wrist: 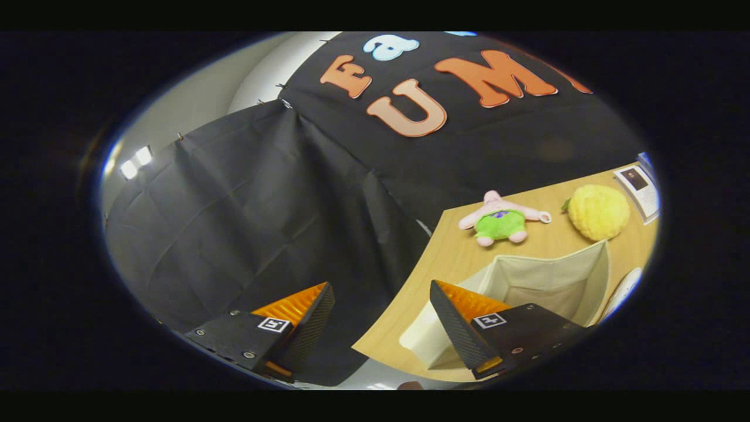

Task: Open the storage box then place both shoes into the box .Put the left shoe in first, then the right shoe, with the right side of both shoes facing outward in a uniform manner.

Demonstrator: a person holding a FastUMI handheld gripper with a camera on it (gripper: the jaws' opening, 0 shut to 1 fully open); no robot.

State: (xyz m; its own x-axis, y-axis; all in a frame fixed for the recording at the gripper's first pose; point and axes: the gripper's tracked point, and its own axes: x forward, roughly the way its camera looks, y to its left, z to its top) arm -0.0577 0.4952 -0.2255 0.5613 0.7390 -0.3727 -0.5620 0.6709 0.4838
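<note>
So right now I've got the tool [381, 299] spread wide open with nothing between its fingers, just air and the black cloth wall [252, 217] behind the gap. The whole view is tilted, so the bench [457, 252] runs off at an angle on the right side.

The storage box [551, 281] is a pale fabric one, sitting on the bench just ahead of the right finger [463, 316], which overlaps its near left corner from where I'm looking. Its top is open and I can see down onto the inside walls; what I can see of the inside looks bare. Can't tell if the finger is actually touching it.

Beyond the box, further back on the bench, there's a pink plush toy in green shorts [501, 218] lying flat, and to its right a bumpy yellow ball-ish thing [597, 211]. A printed card [638, 187] sits at the far right edge. The left finger [293, 316] hangs out over the cloth, off the bench.
</note>
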